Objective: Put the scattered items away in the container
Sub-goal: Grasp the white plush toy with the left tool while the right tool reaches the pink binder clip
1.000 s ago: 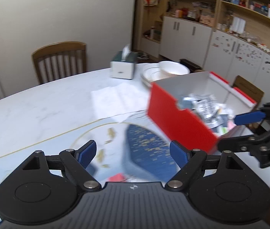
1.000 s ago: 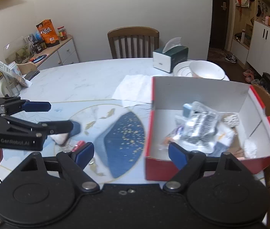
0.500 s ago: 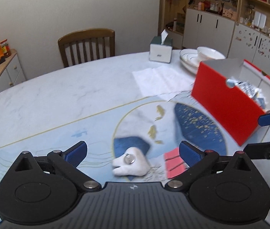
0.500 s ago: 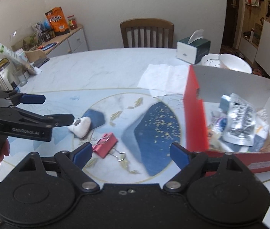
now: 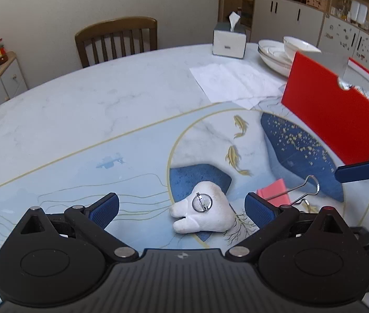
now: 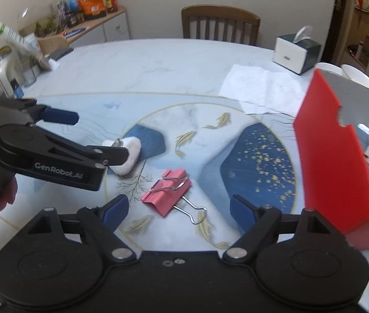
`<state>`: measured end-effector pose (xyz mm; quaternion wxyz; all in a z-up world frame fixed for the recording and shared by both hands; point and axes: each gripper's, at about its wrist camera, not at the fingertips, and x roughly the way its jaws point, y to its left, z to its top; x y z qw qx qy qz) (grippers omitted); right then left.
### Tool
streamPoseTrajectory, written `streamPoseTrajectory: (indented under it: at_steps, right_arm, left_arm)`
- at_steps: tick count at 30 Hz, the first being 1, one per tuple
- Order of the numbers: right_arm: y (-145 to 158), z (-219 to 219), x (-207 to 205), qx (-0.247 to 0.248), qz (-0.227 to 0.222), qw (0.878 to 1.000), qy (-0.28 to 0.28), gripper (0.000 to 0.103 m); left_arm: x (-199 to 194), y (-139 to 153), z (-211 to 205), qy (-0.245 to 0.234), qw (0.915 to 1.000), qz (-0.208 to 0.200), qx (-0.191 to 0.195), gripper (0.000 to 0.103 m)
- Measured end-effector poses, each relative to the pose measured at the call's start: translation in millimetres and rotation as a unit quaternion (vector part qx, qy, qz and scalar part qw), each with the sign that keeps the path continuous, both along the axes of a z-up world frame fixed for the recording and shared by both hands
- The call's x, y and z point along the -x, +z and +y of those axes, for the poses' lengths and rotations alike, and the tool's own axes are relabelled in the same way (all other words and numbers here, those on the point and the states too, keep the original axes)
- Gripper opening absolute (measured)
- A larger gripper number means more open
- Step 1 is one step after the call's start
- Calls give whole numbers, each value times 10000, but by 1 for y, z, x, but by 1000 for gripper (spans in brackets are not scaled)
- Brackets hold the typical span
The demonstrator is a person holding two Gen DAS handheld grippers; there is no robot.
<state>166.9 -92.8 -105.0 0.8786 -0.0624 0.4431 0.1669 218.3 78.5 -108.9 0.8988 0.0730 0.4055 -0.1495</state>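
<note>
A white tooth-shaped plush badge with a round metal pin-back [image 5: 203, 213] lies on the marble-patterned desk [image 5: 106, 109], framed between the wide-spread fingers of the left hand-held gripper [image 5: 181, 208], which holds nothing. It looks light and soft, so it should squash under the pads; the pin-back faces up, hard and probably slick, so the plump body on either side of the disc seems the better place to close on.

Just beside it lies a pink metal binder clip with wire handles [image 6: 167, 191], in front of the right hand-held gripper [image 6: 176, 208], also wide and empty. The clip looks stiff and light; its folded body offers flatter, surer faces than the thin wire loops, which could swing or slip.

The red cardboard box [image 6: 333, 156] stands well apart to the right, already holding foil packets.
</note>
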Motion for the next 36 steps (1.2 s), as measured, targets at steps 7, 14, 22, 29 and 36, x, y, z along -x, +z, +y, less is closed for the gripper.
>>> streamPoseTrajectory:
  at_steps: [7,14,22,29,36]
  right_arm:
    - [-15,12,-9,122,19,9998,153,82]
    - [-21,15,-21,240,-74,9985,492,76]
    - [-27,18,-28,274,-92,9954,911,69]
    - [-30,18,-30,159,-12,9937,1107,58]
    - [-30,17,-29,143,-15,9936,1123,57]
  left_arm:
    - [-13,-14,-2,14,9998,210,-14,103]
    - [-16,-17,-2,-18,9997,232,50,103]
    - [-16,-19,-4,-101,9996,231,130,102]
    - [-14,-21,-8,-161,9992,312,215,85]
    - [-10,-22,-10,-158,9992,327,170,62]
